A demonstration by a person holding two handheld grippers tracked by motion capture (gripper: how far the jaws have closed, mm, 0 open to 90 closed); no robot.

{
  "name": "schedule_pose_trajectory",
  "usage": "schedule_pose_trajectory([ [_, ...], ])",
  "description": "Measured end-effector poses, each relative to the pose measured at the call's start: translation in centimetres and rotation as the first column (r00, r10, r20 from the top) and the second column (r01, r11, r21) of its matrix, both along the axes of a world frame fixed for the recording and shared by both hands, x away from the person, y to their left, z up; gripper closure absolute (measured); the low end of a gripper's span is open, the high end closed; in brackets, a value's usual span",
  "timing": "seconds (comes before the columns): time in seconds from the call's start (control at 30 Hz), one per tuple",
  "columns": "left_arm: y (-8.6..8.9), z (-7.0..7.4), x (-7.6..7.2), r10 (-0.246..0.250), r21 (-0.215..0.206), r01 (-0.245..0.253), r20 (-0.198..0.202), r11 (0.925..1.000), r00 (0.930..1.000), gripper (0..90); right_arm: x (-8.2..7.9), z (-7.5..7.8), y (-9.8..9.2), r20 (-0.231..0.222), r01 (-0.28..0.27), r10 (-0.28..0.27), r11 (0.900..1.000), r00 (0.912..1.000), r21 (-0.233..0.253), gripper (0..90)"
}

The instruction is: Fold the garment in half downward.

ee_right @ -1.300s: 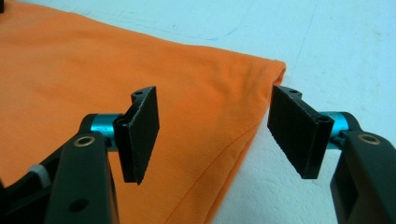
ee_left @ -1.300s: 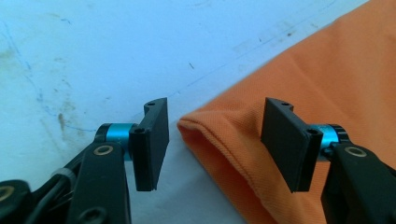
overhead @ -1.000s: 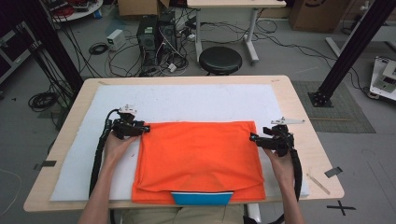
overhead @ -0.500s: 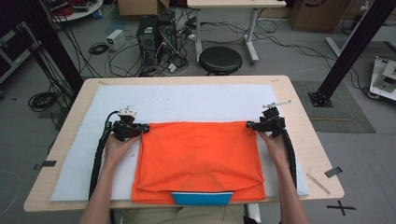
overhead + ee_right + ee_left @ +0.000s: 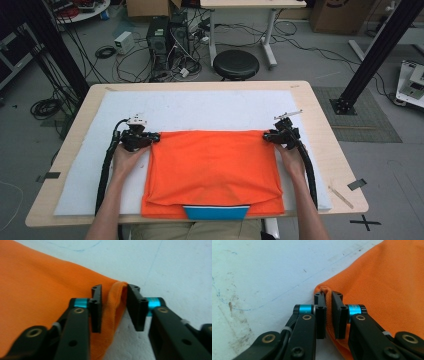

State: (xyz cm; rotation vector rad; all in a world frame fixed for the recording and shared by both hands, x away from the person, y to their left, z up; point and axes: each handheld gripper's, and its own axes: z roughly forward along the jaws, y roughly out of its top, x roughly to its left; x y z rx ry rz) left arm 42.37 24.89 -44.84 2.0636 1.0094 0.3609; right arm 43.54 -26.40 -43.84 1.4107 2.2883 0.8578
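An orange garment (image 5: 212,167) lies folded flat on the white mat (image 5: 200,107), with a blue collar piece (image 5: 216,212) peeking out at its near edge. My left gripper (image 5: 145,137) is at the garment's far left corner. In the left gripper view its jaws (image 5: 328,293) are pressed close on the corner's folded edge (image 5: 325,290). My right gripper (image 5: 274,135) is at the far right corner. In the right gripper view its jaws (image 5: 114,288) stand apart around the bunched corner (image 5: 117,293), which rises between them.
The mat covers most of a wooden table (image 5: 330,145). A strip of tape (image 5: 356,184) and a thin stick (image 5: 341,194) lie at the table's right edge. Beyond the far edge are a black stool (image 5: 236,64), computer boxes (image 5: 167,37) and cables.
My right gripper has moved away from me and slightly left, from beside the garment's right edge up to its far right corner. The left gripper has stayed at the far left corner.
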Motion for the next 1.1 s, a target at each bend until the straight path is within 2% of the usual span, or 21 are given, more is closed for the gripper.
schedule_pose_trajectory([
  [0.13, -0.1, 0.0, 0.0, 0.002, 0.007, -0.002, 0.005, 1.0000, 1.0000, 82.7, -0.2, -0.2, 0.2, -0.007, 0.001, -0.001, 0.999, 1.0000, 0.040, 82.0],
  [0.2, -0.2, 0.1, -0.1, 0.008, 0.012, -0.008, 0.006, 0.9999, 1.0000, 82.7, -0.2, -0.2, 0.3, 0.000, -0.002, 0.002, 0.999, 1.0000, 0.045, 83.7],
  [0.4, -0.9, 0.5, 0.0, 0.025, 0.064, -0.026, 0.010, 0.9976, 0.9996, 83.3, -0.3, 0.0, 0.9, 0.031, -0.001, 0.001, 1.000, 0.9995, -0.014, 85.9],
  [0.5, -0.5, 0.4, 0.3, 0.042, 0.031, -0.042, -0.005, 0.9987, 0.9991, 83.5, 0.1, 0.1, 0.8, 0.043, 0.002, -0.001, 1.000, 0.9991, -0.027, 86.0],
  [0.57, -0.1, 0.3, 0.6, 0.054, 0.003, -0.054, -0.023, 0.9985, 0.9983, 83.6, 0.4, 0.2, 0.9, 0.032, 0.011, -0.010, 1.000, 0.9994, -0.026, 86.0],
  [0.67, 0.0, 0.5, 1.0, 0.063, -0.006, -0.064, -0.061, 0.9980, 0.9962, 83.7, 0.9, 0.4, 1.3, 0.028, 0.012, -0.011, 0.999, 0.9996, -0.043, 86.0],
  [0.7, -0.2, 0.7, 1.3, 0.069, 0.007, -0.069, -0.071, 0.9976, 0.9951, 83.7, 1.1, 0.4, 1.3, 0.030, 0.010, -0.008, 0.998, 0.9995, -0.057, 86.0],
  [0.73, -0.5, 1.0, 1.6, 0.066, 0.041, -0.063, -0.080, 0.9972, 0.9946, 83.7, 1.3, 0.5, 1.4, 0.029, 0.011, -0.009, 0.998, 0.9995, -0.061, 86.0],
  [0.8, -1.1, 1.3, 2.1, 0.070, 0.093, -0.063, -0.074, 0.9937, 0.9948, 83.7, 1.7, 0.5, 1.5, 0.029, 0.018, -0.016, 0.998, 0.9995, -0.058, 85.9],
  [0.87, -1.3, 1.4, 2.9, 0.071, 0.105, -0.062, -0.085, 0.9926, 0.9938, 83.7, 2.1, 0.4, 1.4, 0.022, 0.025, -0.024, 0.998, 0.9995, -0.058, 85.9],
  [0.9, -1.4, 1.5, 3.3, 0.078, 0.101, -0.069, -0.094, 0.9926, 0.9925, 83.7, 2.3, 0.3, 1.4, 0.017, 0.026, -0.025, 0.998, 0.9995, -0.054, 85.9],
  [0.93, -1.4, 1.4, 3.5, 0.082, 0.105, -0.073, -0.081, 0.9918, 0.9933, 83.7, 2.5, 0.3, 1.4, 0.016, 0.031, -0.031, 0.998, 0.9994, -0.052, 85.9],
  [1.1, -1.0, 0.9, 4.1, 0.110, 0.045, -0.107, -0.069, 0.9932, 0.9915, 83.8, 3.5, 0.4, 1.6, 0.019, 0.043, -0.042, 0.996, 0.9989, -0.073, 85.9],
])
